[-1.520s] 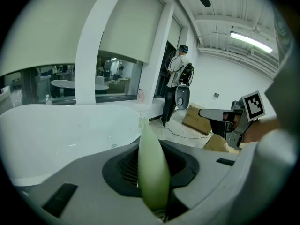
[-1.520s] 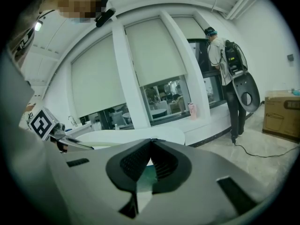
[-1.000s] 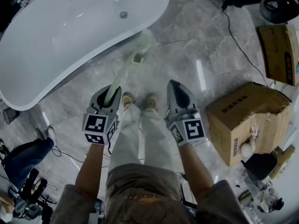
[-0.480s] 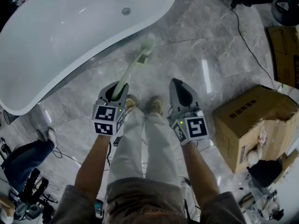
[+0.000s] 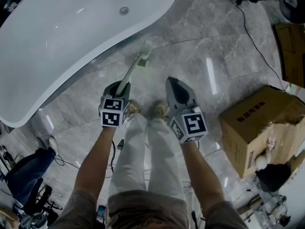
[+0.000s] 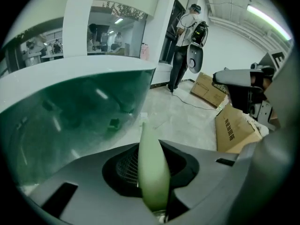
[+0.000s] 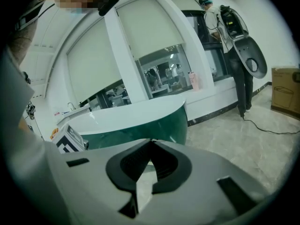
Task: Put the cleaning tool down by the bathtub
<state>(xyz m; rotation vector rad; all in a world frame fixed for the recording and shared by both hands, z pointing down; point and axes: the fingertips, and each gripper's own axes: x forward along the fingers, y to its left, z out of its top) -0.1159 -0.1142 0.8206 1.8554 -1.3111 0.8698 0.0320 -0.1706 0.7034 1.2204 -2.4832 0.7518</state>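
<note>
Holds the pale green cleaning tool (image 5: 134,69) by its handle in the left hand-held gripper (image 5: 118,86), with both jaws pressed against the sides of the shaft. Angles the tool forward and down, with its head just beside the curved outer wall of the white bathtub (image 5: 57,46) and low over the grey marble floor (image 5: 190,37); hard to tell whether the tip touches the tiles. Carries the right hand-held gripper (image 5: 172,82) alongside, near the left one but apart from the tool, with its jaws closed tip to tip on nothing. Stands in light shoes (image 5: 134,107) and pale trousers (image 5: 143,147) directly behind the two grippers, facing the tub. Has a torn cardboard box (image 5: 257,128) well off to the right, with a black cable (image 5: 252,37) trailing across the tiles beyond it. Takes in, along the left gripper's jaws, the tub's glossy side at close range on the left and, well beyond it at the far side of the room, a standing person (image 6: 180,55) with more boxes on the floor nearby.
</note>
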